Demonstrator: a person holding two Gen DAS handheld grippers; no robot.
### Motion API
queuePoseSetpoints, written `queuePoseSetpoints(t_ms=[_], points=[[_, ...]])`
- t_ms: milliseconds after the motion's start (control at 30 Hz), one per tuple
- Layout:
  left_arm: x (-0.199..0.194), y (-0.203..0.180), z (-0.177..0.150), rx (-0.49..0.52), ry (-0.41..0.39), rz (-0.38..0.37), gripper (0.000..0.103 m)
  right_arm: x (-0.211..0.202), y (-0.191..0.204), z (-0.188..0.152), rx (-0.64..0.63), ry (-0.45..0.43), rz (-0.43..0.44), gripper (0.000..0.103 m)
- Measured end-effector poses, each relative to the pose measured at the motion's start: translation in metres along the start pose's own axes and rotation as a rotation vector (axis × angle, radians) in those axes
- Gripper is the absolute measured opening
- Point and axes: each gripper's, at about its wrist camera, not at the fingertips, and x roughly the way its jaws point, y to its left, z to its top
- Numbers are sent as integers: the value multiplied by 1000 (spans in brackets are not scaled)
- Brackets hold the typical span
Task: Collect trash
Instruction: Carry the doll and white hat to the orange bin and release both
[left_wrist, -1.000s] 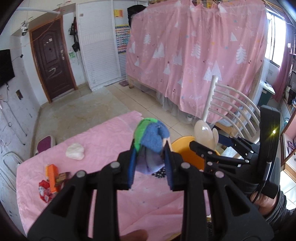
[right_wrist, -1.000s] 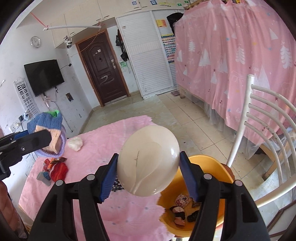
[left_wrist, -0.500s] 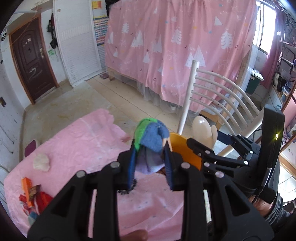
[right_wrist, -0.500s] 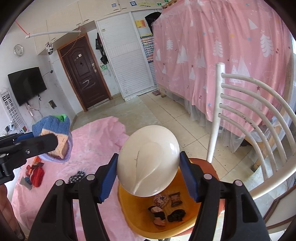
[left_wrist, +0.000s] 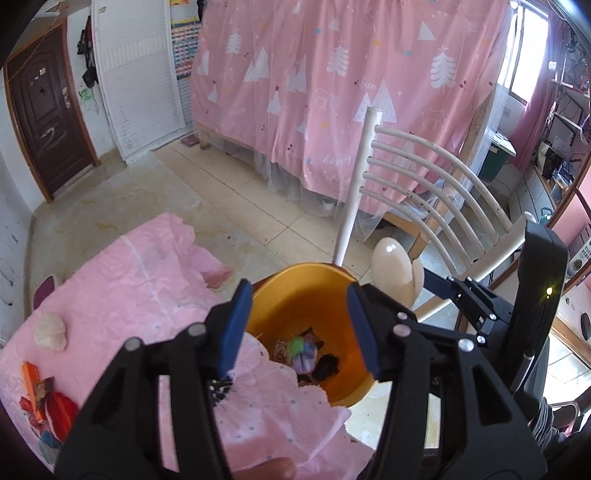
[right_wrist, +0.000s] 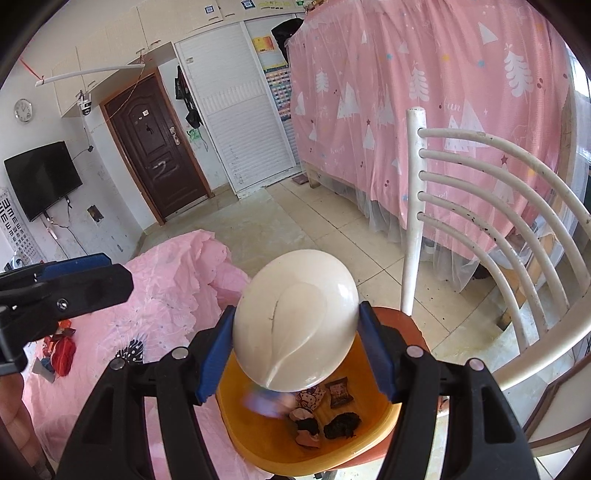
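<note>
Two grippers work over one orange basin that sits beside the edge of a table under a pink cloth; one white slatted chair stands behind it. The basin already holds a handful of scraps — a green, blue and lilac knitted piece, blurred in the right wrist view, one dark crumpled lump, one small printed packet and a few more wrappers I cannot count exactly. On the cloth lie one pale crumpled wad and, at the near left edge, one cluster of red and orange wrappers. The left gripper tilts down over the basin, its blue-padded jaws opening with nothing between them; the knitted piece lies in the basin below. The right gripper also angles down toward the basin, its fingers clamped on one smooth, cream, egg-shaped object — glossy, with a thin dark scratch and a curved seam on its face — held above the basin's near rim.
</note>
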Motion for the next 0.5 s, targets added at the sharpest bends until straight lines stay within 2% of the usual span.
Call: queuePoseSetpoints(t_ms=[133,233,500], points=[[-10,7,-1,-17,-12,6,51,4,4,2,-17,11,-3,58],[-21,13,-2,-26,-29,14,51,9,9,3,-30,15,-6,70],[-49,34,-10,-48,-71,45,51,13,39,7,-73,17,21,70]])
